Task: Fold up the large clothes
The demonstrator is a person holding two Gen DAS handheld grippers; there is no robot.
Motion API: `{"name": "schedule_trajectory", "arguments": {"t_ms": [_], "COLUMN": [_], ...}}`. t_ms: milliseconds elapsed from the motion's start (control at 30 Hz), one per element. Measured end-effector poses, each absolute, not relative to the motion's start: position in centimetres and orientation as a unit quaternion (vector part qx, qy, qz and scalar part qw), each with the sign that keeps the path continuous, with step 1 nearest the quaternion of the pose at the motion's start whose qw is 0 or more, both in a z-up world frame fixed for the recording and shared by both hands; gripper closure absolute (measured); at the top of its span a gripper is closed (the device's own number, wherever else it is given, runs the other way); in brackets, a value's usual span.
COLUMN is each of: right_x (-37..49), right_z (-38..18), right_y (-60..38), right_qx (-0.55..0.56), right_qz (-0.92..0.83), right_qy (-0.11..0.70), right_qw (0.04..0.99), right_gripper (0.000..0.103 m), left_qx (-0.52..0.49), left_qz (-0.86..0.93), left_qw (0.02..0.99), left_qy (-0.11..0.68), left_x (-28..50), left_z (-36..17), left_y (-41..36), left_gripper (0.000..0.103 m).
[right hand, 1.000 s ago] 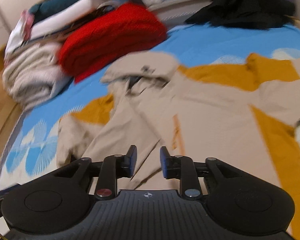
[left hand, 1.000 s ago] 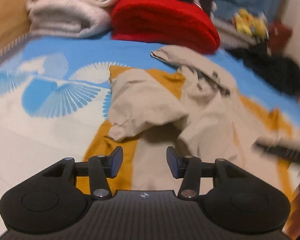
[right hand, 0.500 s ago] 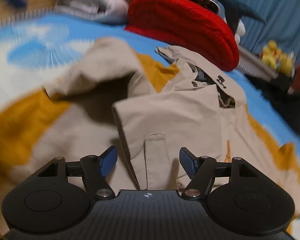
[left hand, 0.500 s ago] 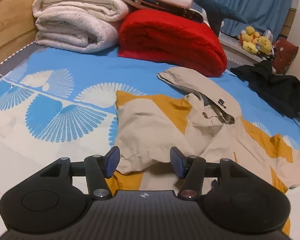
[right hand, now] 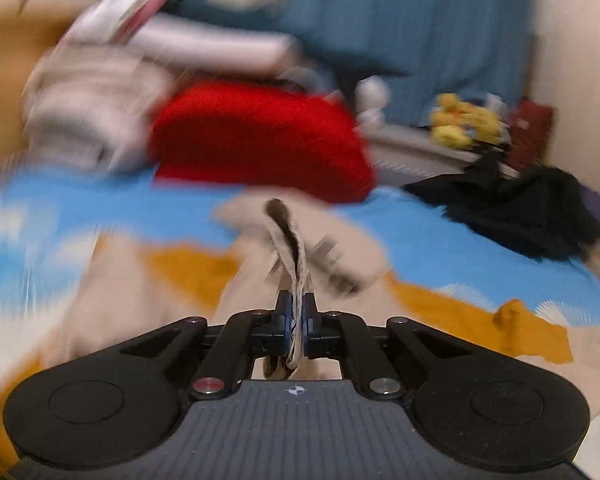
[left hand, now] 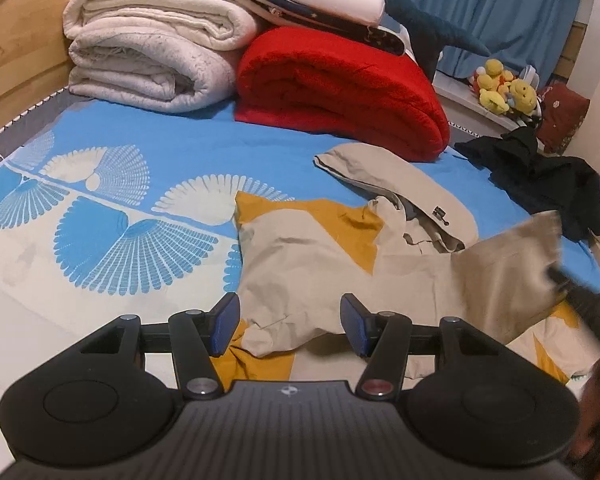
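Note:
A beige and mustard hooded jacket (left hand: 320, 256) lies spread on the bed, hood toward the red blanket. My left gripper (left hand: 288, 322) hovers open above the jacket's near folded sleeve, with nothing between its blue pads. My right gripper (right hand: 296, 318) is shut on a fold of the jacket's beige cloth (right hand: 290, 248), which stands up between the pads. In the left wrist view that lifted beige flap (left hand: 508, 264) is blurred at the right, with the dark right gripper (left hand: 588, 304) behind it.
A blue sheet with white fan prints (left hand: 112, 216) covers the bed. A rolled red blanket (left hand: 340, 88) and stacked white bedding (left hand: 152, 60) lie at the far end. A black garment (left hand: 548, 184) sits far right, yellow plush toys (left hand: 500, 88) beyond it.
My right gripper has gone from open over the beige cloth to shut on a fold of it, and the flap is lifted. The left gripper has risen slightly and stays open.

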State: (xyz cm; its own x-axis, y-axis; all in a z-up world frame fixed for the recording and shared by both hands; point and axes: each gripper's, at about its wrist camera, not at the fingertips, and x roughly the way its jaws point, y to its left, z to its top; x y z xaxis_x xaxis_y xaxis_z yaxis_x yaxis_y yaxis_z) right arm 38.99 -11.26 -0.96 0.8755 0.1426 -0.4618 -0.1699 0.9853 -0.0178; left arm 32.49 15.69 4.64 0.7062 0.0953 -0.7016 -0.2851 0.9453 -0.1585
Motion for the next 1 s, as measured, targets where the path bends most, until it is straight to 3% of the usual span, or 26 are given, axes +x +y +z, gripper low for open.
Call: {"name": "schedule_trajectory", "arguments": {"t_ms": [133,367,533,800,1000], "right_x": [42.6,45.7,43.4,41.9,45.7], "right_z": [-0.6,-5.0,-8.1,-13.6,-15.9], "right_y": [-18.5,-27.1,-27.0,-25.1,-25.5], "right_qx": [0.024,0.112,0.167,0.277,0.340], "right_qz": [0.004,-0.092,-0.076,-0.035,-0.050], "right_qy": [0.247,0.301,0.329,0.426,0.424], "right_qw": [0.969,0.942,0.926,0.861,0.838], "right_gripper": [0.101,0.097,0.064,0.058,0.058], "left_qx": [-0.131,-0.131,-0.147,-0.177,-0.180], "left_qz": [0.101,0.098,0.103,0.139,0.145], "left_qw": [0.915,0.911,0.906,0.897,0.894], "left_qy": [0.368,0.378,0.382,0.382,0.385], "left_x": [32.5,33.0,33.0,32.7,32.8], "left_z": [4.6,4.1,3.8,3.9,3.6], "left_y": [15.8,15.5,16.8,20.3,20.8], "left_gripper": [0.042,0.042,0.042,0.042,0.042]}}
